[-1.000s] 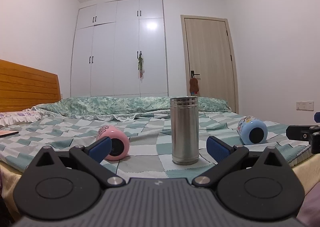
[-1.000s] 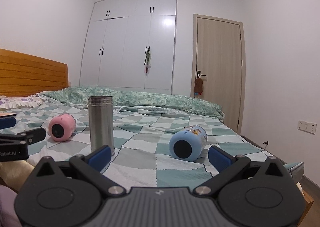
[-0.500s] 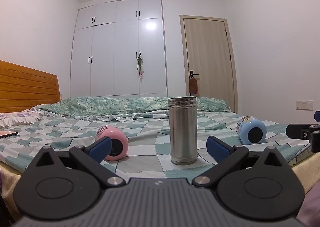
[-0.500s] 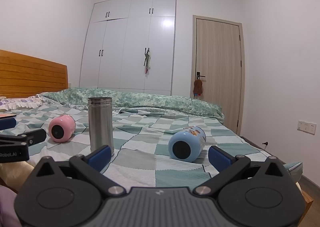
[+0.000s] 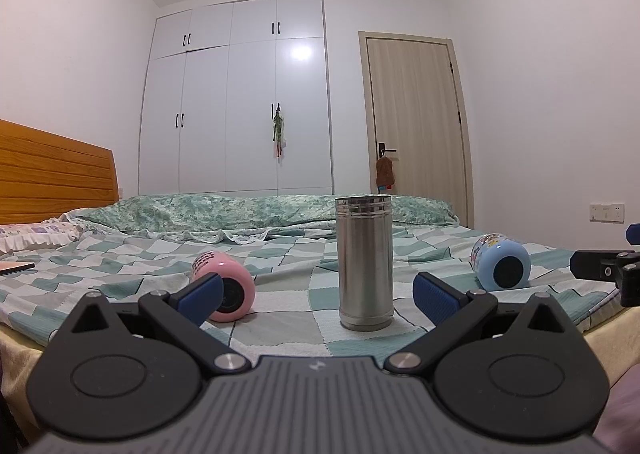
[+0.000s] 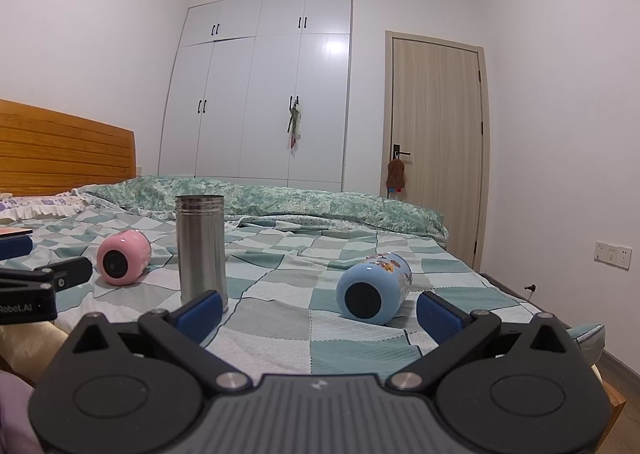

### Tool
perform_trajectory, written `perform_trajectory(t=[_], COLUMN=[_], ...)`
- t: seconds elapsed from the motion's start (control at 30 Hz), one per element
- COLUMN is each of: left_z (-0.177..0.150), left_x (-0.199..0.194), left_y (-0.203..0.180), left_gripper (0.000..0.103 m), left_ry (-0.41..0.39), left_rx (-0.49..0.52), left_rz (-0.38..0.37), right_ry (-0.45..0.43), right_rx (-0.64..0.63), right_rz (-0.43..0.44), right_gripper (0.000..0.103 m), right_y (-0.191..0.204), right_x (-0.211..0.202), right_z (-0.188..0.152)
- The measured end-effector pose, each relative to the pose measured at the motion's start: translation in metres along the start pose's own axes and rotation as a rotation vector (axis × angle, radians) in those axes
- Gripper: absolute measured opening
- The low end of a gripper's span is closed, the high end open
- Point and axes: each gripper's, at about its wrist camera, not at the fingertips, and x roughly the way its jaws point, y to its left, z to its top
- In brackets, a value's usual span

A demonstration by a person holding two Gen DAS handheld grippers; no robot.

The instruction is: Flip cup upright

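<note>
A pink cup (image 5: 228, 286) lies on its side on the checked bedspread, left of a steel cup (image 5: 365, 262) that stands upright. A blue cup (image 5: 502, 268) with cartoon prints lies on its side to the right. My left gripper (image 5: 316, 294) is open and empty, in front of the bed edge, facing the steel cup. My right gripper (image 6: 318, 312) is open and empty; the blue cup (image 6: 374, 288) lies just beyond its fingers, slightly right of centre. The pink cup (image 6: 122, 264) and steel cup (image 6: 201, 250) are to its left.
The bed (image 5: 280, 254) has a rumpled green quilt (image 5: 240, 210) at the far side and a wooden headboard (image 5: 52, 174) on the left. A white wardrobe (image 5: 236, 102) and a door (image 5: 416, 122) stand behind. The bed's right edge (image 6: 500, 286) drops to the floor.
Both grippers have shifted only slightly; the cups sit a little higher in the views. No cup has moved and both grippers stay open.
</note>
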Motion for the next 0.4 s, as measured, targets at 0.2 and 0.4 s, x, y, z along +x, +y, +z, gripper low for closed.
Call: perform_trajectory(t=[0.2,0.4], left_z=[0.0001,0.0003], left_x=[-0.0018,-0.0014], left_y=[0.0000,0.0022], left_gripper=[0.103,0.103], left_ry=[-0.004,-0.005], left_rx=[0.000,-0.006], left_rz=[-0.007,-0.007], right_ry=[0.000,-0.001], right_rx=[0.001,-0.001], right_rz=[0.000,0.000], right_gripper=[0.103,0.103], right_y=[-0.0001,0.0000], right_x=[-0.0001,-0.0002], right_z=[-0.0001,-0.0002])
